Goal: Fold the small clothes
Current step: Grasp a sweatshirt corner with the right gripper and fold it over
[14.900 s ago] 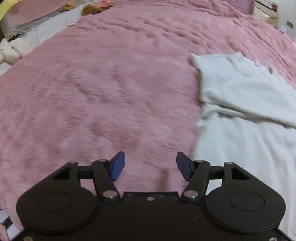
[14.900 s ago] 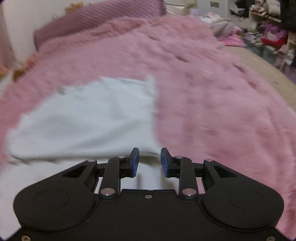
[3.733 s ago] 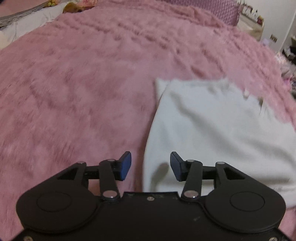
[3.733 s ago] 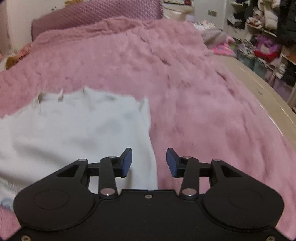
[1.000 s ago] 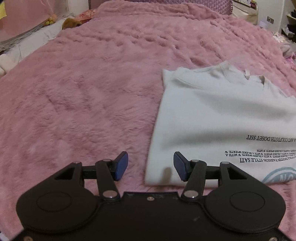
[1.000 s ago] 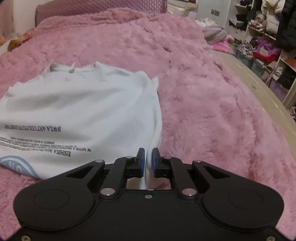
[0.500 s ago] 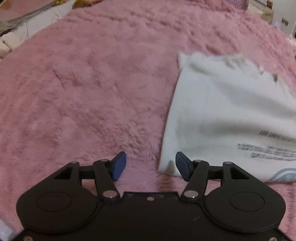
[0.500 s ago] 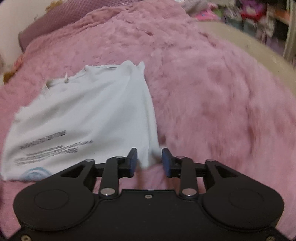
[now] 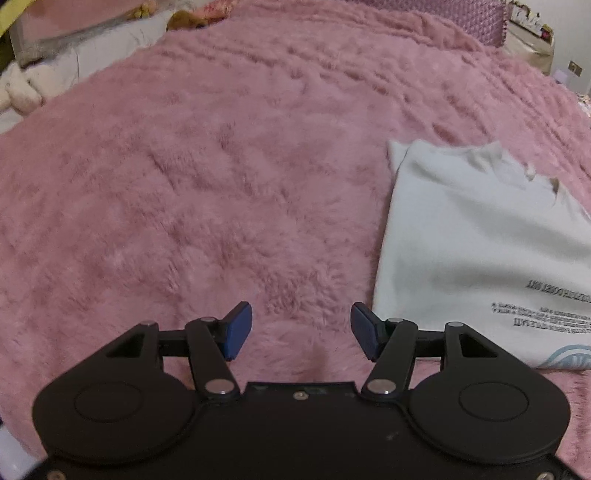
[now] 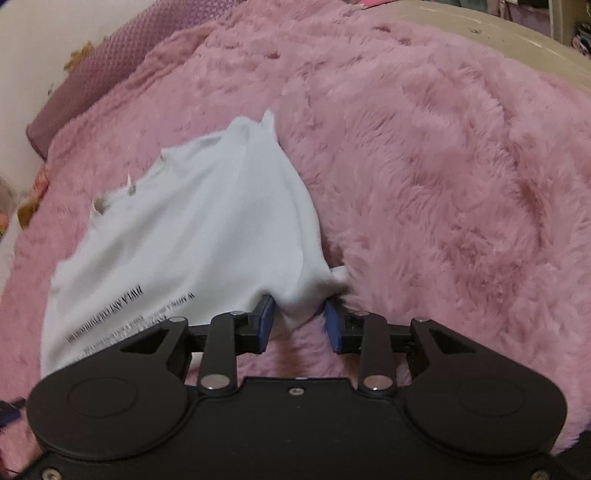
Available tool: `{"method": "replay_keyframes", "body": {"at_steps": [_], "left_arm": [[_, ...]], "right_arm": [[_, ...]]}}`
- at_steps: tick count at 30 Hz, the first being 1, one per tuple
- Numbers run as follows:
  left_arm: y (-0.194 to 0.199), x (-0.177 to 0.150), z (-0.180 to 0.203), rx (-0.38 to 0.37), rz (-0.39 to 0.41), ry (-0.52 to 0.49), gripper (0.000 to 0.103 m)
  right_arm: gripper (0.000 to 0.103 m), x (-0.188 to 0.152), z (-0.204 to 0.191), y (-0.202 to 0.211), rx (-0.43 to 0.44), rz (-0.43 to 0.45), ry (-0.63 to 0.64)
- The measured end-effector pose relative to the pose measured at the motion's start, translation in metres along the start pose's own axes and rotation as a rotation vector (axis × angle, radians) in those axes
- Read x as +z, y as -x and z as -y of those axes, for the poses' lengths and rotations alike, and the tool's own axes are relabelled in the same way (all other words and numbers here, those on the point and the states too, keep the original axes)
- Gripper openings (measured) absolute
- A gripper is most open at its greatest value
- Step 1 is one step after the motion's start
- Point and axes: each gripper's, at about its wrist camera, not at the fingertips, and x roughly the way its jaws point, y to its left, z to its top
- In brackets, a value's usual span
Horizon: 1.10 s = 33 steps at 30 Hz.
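Note:
A folded white T-shirt (image 9: 480, 251) with black printed lettering lies on the pink fluffy blanket (image 9: 221, 184). In the left wrist view it sits to the right of my left gripper (image 9: 301, 330), which is open over bare blanket, its right finger close to the shirt's near corner. In the right wrist view the same T-shirt (image 10: 207, 229) reaches toward my right gripper (image 10: 298, 323). That gripper is open, and the shirt's near right corner lies bunched just ahead of its blue pads, not pinched.
The pink blanket (image 10: 443, 184) covers the bed all round. A purple headboard cushion (image 10: 85, 81) lies at the far end. Soft toys (image 9: 22, 88) and white bedding sit at the left edge. A beige bed edge (image 10: 480, 26) shows at the far right.
My right gripper went from shut on the shirt's right edge to open, wider than half a second ago. The left gripper has drifted left, so the shirt sits further right in its view.

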Motion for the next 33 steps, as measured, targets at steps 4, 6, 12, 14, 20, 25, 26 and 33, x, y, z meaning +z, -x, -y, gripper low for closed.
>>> {"method": "replay_keyframes", "body": {"at_steps": [4,6,12,14,20,25,26,33], "left_arm": [[-0.02,-0.007,0.008,-0.048,-0.042,0.033,0.061],[-0.026,-0.009,0.017,-0.05,-0.038,0.017,0.061],[-0.051,-0.012,0.047,-0.01,-0.065,-0.093,0.064],[-0.055,-0.011,0.053,0.006,-0.074,-0.125,0.064],[-0.041,0.001,0.044,0.027,-0.056,-0.111,0.063],[-0.029,0.008,0.033,0.028,-0.042,-0.114,0.061],[-0.026,0.007,0.03,0.017,-0.039,-0.118,0.061],[-0.029,0.012,0.024,-0.031,-0.045,-0.131,0.061]], "right_arm": [[0.046,-0.002,0.006,0.013,-0.004,0.055,-0.078],[0.05,-0.001,0.007,0.012,0.002,0.05,-0.109],[0.043,0.003,-0.007,-0.031,-0.06,0.009,-0.041],[0.018,0.006,-0.015,-0.029,-0.058,0.033,-0.007],[0.013,0.01,-0.03,-0.002,0.007,0.121,0.067],[0.012,0.013,-0.057,0.01,0.116,0.194,0.088],[0.012,0.014,-0.067,0.01,0.137,0.199,0.098],[0.012,0.003,-0.144,-0.006,0.234,0.202,0.168]]}}
